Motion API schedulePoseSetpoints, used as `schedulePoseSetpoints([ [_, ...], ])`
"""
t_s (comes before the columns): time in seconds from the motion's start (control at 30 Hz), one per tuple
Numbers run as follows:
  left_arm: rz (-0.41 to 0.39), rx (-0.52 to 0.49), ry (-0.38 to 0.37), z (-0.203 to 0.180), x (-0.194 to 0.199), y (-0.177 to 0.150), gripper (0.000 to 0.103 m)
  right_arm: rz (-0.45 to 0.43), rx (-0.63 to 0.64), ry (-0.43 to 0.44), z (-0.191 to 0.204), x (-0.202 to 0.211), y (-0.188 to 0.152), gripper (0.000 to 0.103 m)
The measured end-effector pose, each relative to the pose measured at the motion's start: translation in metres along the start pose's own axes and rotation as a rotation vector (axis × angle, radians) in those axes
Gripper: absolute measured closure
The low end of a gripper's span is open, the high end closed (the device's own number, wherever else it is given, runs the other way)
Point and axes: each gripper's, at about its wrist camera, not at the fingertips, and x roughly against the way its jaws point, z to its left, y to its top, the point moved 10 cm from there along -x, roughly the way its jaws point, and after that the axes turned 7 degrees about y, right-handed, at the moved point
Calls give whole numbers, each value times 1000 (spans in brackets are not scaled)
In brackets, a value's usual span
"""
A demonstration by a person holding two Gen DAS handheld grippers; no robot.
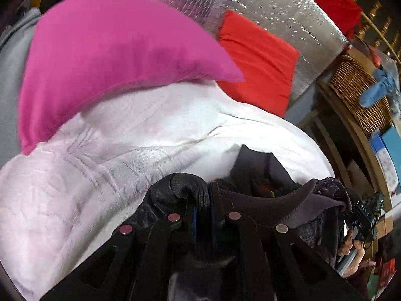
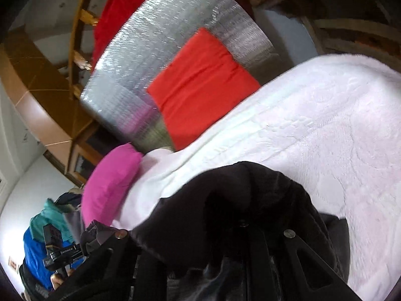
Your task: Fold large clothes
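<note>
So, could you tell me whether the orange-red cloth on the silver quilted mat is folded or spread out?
Folded: the orange-red cloth lies as a compact rectangle with creased layers on the silver mat.

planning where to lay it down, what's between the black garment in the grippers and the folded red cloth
Only bare white bedspread lies between the black garment and the folded red cloth, seen best in the right wrist view. The pink pillow sits off to one side.

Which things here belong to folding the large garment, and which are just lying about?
Job:
- black garment
- left gripper, shut on it
- right gripper, shut on it
- white bedspread

Lying about:
- pink pillow
- folded red cloth
- wicker basket
</note>
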Motion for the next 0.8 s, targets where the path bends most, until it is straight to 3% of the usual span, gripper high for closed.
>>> schedulePoseSetpoints([
  [0.2, 32, 42, 52, 17, -48, -9, 90, 82, -181, 49, -35, -25, -4, 81],
  [0.33, 24, 103, 13, 22, -48, -12, 90, 90, -289, 183, -34, -12, -5, 71],
  [0.37, 24, 107, -3, 21, -43, -11, 90, 83, -321, 219, -33, -4, -6, 64],
  [0.4, 29, 119, -29, 20, -37, -11, 87, 64, -361, 268, -31, 6, -4, 48],
  [0.47, 21, 147, -47, 20, -23, -7, 75, -2, -406, 328, -29, 30, 2, 27],
  [0.53, -45, 153, -29, 21, 3, 3, 37, -86, -372, 331, -24, 67, 11, 18],
  [0.6, -112, 135, -24, 20, 34, 9, 32, -88, -329, 310, -18, 90, 8, 17],
  [0.67, -121, 124, -58, 15, 58, 2, 32, -56, -269, 287, -9, 113, -3, 17],
  [0.8, -102, 59, -78, 10, 98, -43, 30, 4, -166, 224, 0, 164, -46, 17],
])
